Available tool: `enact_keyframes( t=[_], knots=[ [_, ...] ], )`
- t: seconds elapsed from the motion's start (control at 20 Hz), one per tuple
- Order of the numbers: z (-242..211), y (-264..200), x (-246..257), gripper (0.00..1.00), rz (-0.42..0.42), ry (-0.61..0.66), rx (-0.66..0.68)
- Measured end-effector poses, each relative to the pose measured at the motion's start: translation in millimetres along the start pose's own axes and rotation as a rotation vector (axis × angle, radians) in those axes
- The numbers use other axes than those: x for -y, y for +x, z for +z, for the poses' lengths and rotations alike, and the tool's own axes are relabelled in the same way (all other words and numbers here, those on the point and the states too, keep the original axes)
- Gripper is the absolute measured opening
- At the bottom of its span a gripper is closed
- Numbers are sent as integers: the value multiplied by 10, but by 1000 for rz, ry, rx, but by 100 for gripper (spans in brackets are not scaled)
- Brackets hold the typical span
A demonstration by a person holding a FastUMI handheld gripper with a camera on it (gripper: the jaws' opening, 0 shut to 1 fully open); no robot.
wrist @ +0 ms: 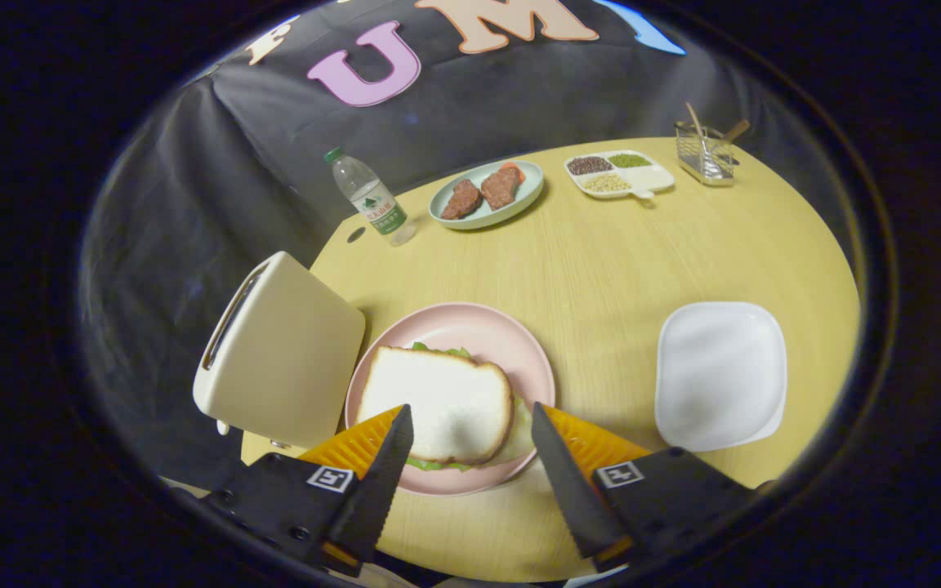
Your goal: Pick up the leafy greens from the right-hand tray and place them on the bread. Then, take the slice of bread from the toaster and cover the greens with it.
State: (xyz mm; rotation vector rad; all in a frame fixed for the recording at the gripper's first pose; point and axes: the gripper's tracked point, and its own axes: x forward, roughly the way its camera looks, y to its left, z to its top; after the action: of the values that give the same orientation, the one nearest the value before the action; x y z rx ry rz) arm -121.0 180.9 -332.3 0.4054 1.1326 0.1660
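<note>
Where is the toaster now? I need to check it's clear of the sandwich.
In the gripper view the toaster stands at the table's edge, left of the pink plate, ahead of the open gripper's left finger.

On the round wooden table (601, 269), the white bread slice (438, 404) tops leafy greens (436, 465) on the pink round plate (487, 331), cream toaster (278, 351) left, white square tray (720, 376) right, between the spread fingers (470, 433).

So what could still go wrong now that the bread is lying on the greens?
The gripper is open with its fingers on either side of the top bread slice; pulling back carelessly could drag it off the greens. The slice sits toward the near edge of the pink plate, so it might slide off. The toaster stands close and could get bumped.
</note>
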Motion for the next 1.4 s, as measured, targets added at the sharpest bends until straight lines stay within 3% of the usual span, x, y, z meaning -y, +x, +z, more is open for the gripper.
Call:
enact_keyframes(
  t=[0.2,0.55,0.85,1.4],
  knots=[
    [435,-299,75,99,7,-88,135],
    [1457,-1087,498,100,-72,-194,448],
    [2033,-1689,811,100,-115,-238,676],
    [2464,-2078,1004,100,-204,-317,810]
  ],
)
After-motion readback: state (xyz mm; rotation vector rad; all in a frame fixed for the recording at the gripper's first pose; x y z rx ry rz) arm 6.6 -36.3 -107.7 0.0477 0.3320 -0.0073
